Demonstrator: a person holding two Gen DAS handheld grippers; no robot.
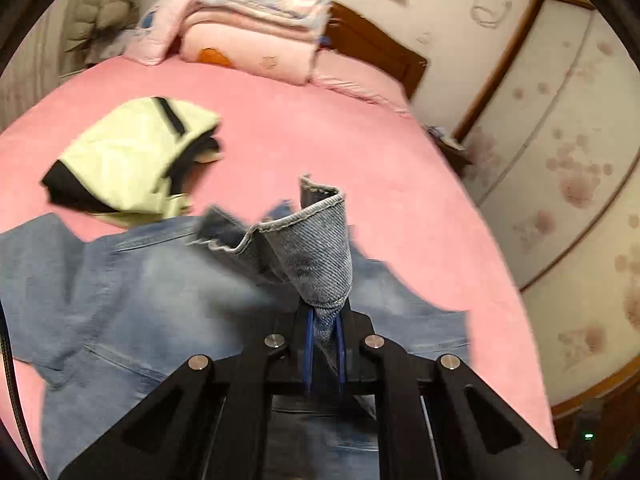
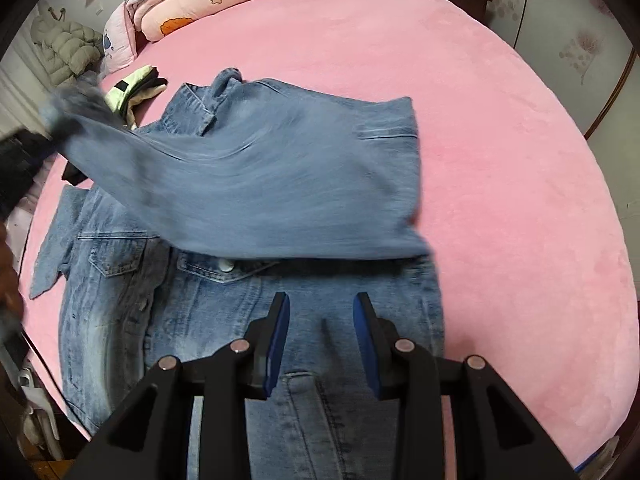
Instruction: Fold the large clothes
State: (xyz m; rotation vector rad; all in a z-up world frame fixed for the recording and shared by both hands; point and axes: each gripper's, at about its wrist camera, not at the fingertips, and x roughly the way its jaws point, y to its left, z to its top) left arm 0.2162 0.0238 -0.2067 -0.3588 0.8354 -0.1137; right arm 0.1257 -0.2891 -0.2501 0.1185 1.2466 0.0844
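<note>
Here, in the left wrist view, our left gripper (image 1: 323, 344) has its blue-padded fingers (image 1: 308, 340) pressed together on a sleeve cuff (image 1: 316, 248) of the denim jacket (image 1: 132, 296), the stitched hem of the cuff standing up above the fingertips and lifted clear of the bed.

In the right wrist view, our right gripper (image 2: 322, 340) hovers with its fingers (image 2: 280, 336) well apart and nothing between them, just over the lower body of the jacket (image 2: 248, 320); we cannot tell whether the pads touch the cloth. The jacket lies front-up on the pink bed sheet (image 2: 500, 160), one chest pocket flap (image 2: 116, 256) and a metal button (image 2: 227, 266) showing. One sleeve (image 2: 256, 192) is drawn across the chest toward the left edge of that view, blurred, its far end held up there. The other sleeve (image 2: 48, 256) lies flat on the sheet beside the body.

Beyond the collar (image 2: 216, 100), a folded yellow-green and black garment (image 1: 128, 160) rests on the sheet, touching the jacket's upper edge. Farther back, folded pink quilts (image 1: 256, 36) are stacked against the wooden headboard (image 1: 372, 48). A padded coat (image 2: 64, 48) hangs at the far wall.
</note>
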